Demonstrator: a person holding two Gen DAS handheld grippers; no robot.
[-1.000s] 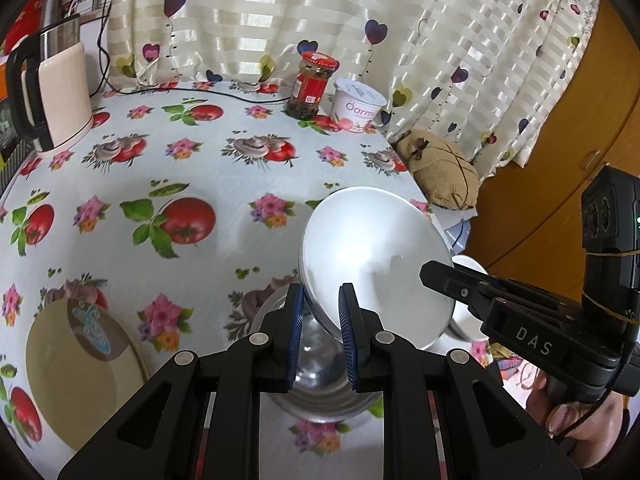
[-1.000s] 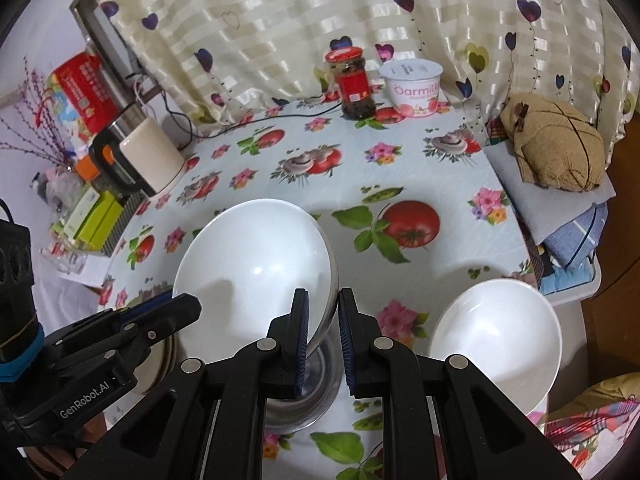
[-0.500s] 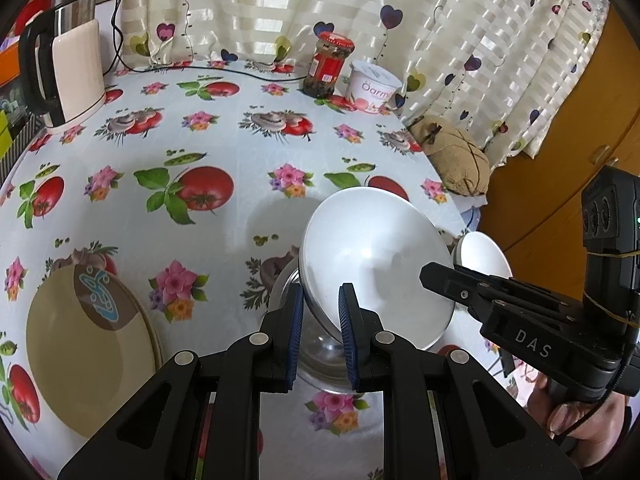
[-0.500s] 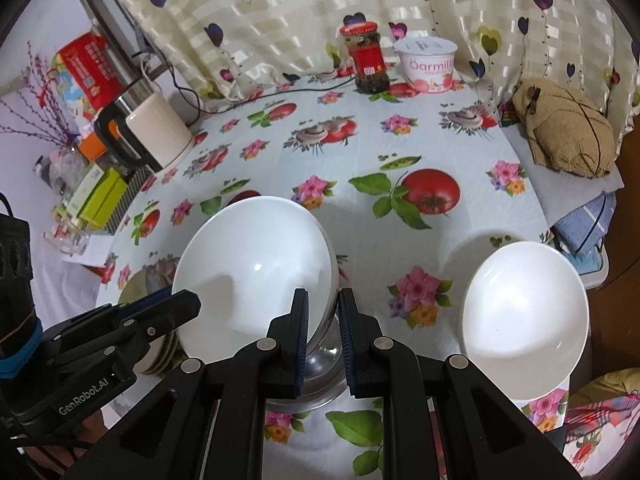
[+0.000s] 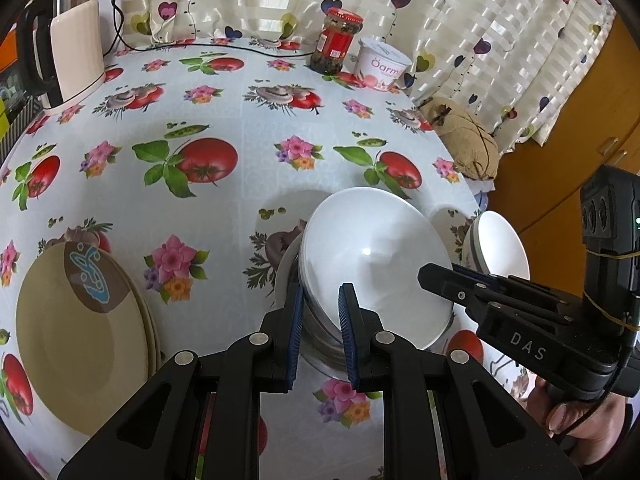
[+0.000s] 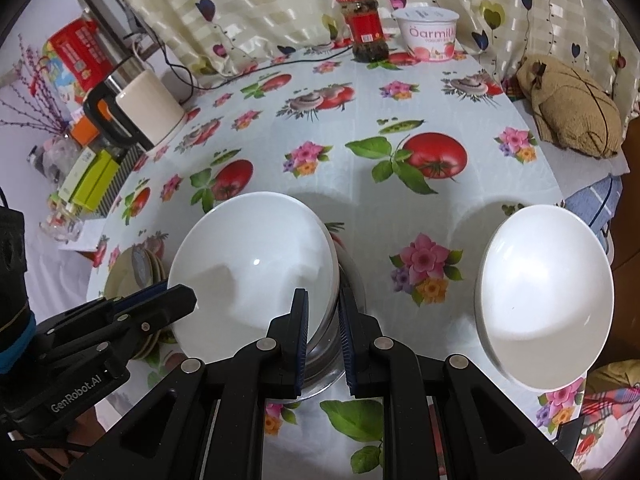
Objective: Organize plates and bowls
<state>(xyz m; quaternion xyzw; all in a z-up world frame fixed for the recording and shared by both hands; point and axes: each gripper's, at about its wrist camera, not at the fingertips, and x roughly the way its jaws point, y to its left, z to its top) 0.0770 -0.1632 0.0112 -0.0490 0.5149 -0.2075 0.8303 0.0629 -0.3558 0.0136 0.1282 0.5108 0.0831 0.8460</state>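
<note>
Both grippers, left (image 5: 319,314) and right (image 6: 323,320), pinch opposite rims of the white bowl (image 5: 372,264), poised over the steel bowl (image 5: 320,344); second white bowl (image 6: 544,300) waits on the table (image 5: 240,128), plates (image 5: 80,336) already stacked.

The white yogurt tub (image 6: 427,39) at the table's far edge reads "Oarmilk" in pink, with "YOGURT" in small print beneath. The left gripper (image 6: 176,300) carries "GenRobot.AI" in white along its black body. The right gripper (image 5: 444,278) bears "DAS". The red jar (image 6: 363,29) beside the tub has an unreadable label.
</note>
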